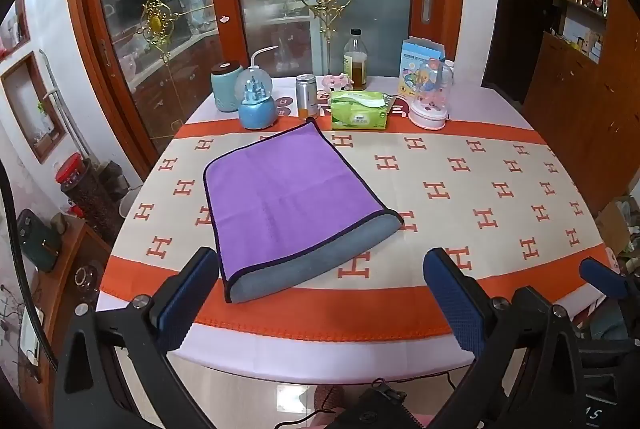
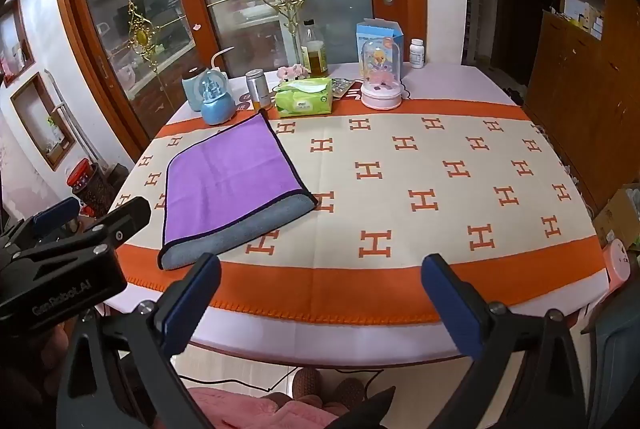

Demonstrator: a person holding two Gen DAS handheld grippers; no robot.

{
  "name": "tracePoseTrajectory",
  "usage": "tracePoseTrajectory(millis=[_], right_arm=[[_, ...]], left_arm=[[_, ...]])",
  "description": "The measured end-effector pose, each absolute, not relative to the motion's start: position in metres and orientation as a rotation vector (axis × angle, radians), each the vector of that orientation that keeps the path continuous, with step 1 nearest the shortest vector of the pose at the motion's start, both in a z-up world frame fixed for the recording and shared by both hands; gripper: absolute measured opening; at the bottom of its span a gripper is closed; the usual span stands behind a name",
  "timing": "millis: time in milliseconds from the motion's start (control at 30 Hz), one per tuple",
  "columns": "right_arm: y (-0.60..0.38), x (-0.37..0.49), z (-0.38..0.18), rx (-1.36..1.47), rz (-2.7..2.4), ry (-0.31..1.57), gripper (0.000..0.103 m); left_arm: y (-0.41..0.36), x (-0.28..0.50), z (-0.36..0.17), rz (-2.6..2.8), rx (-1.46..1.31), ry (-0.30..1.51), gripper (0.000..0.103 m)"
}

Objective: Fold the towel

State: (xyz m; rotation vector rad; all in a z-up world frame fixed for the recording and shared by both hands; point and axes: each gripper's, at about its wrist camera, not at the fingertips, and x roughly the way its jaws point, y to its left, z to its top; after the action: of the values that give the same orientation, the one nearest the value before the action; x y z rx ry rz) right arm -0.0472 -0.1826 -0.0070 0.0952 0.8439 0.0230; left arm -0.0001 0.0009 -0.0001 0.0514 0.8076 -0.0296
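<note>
Now folded towel (image 1: pixel 288 197) on table (image 1: pixel 480 293) — both grippers' fingers (image 1: pixel 182 303) released, empty.

The towel (image 1: pixel 288 189) is purple on its upper face with a thin dark binding along its edges, and grey on its underside. It lies flat on the table, folded over once, so a strip of the grey layer shows past the purple edge along its near side. In the left wrist view it sits in the centre-left of the frame, skewed, with one corner pointing toward the upper middle. In the right wrist view the towel (image 2: pixel 232 181) lies left of centre, its grey strip toward the lower left.
</note>
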Motion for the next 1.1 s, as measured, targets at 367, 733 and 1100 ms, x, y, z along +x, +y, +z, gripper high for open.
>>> tracePoseTrajectory(millis=[367,733,1100], right_arm=[[-0.1849,-0.0461,-0.0065,0.101,0.030,0.845,0.101],[-0.1876,-0.0465,-0.0065,0.107,0.004,0.847,0.101],[-0.1864,-0.0537,-0.0025,0.099,-0.026,0.838,0.101]], left_arm=[[-0.0005,-0.0015,0.0007,-0.038,0.045,0.807,0.102],[-0.0006,0.0019,-0.0020,-0.051,0.036,0.812,0.102],[0.0006,0.0006,-0.0023,-0.070,0.042,0.811,0.102]])
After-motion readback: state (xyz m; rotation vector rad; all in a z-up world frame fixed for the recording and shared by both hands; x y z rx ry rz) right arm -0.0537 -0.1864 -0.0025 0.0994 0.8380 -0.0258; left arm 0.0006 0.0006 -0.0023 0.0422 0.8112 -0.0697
